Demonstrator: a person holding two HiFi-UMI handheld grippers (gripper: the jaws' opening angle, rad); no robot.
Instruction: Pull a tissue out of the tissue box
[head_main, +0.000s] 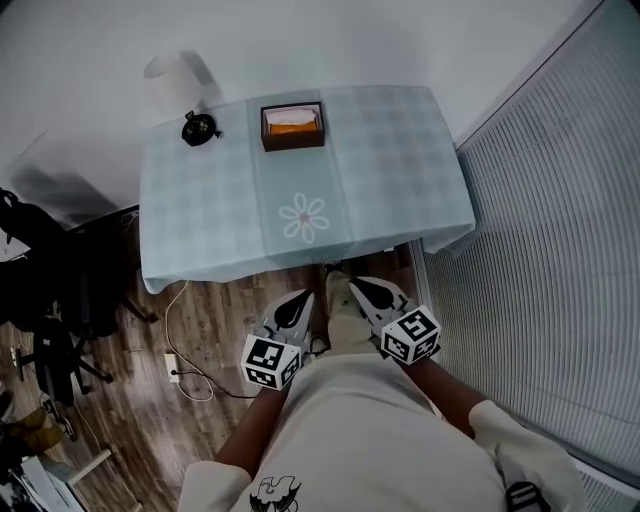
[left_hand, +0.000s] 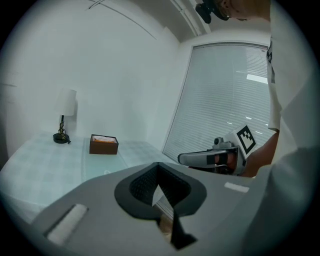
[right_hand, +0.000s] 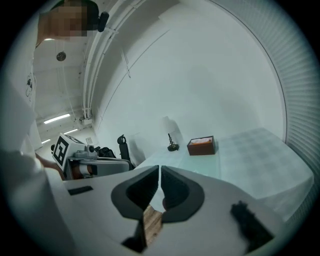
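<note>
Head view puts the tissue box (head_main: 293, 127) at the far side of the table (head_main: 390, 180), tissue (head_main: 293, 119) showing in its open top. Our left hand-held gripper (head_main: 302, 298) is closed and empty, the right hand-held gripper (head_main: 359, 284) barely parted and empty, both well short of the box. We should reach over, open one wider, pinch only the top sheet and lift straight up.

Checked table (head_main: 400, 170), tissue box (head_main: 293, 127) and small lamp (head_main: 200, 129) on it

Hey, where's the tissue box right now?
In the head view's upper middle, the tissue box sits near the far edge of the table, just right of the small lamp.
</note>
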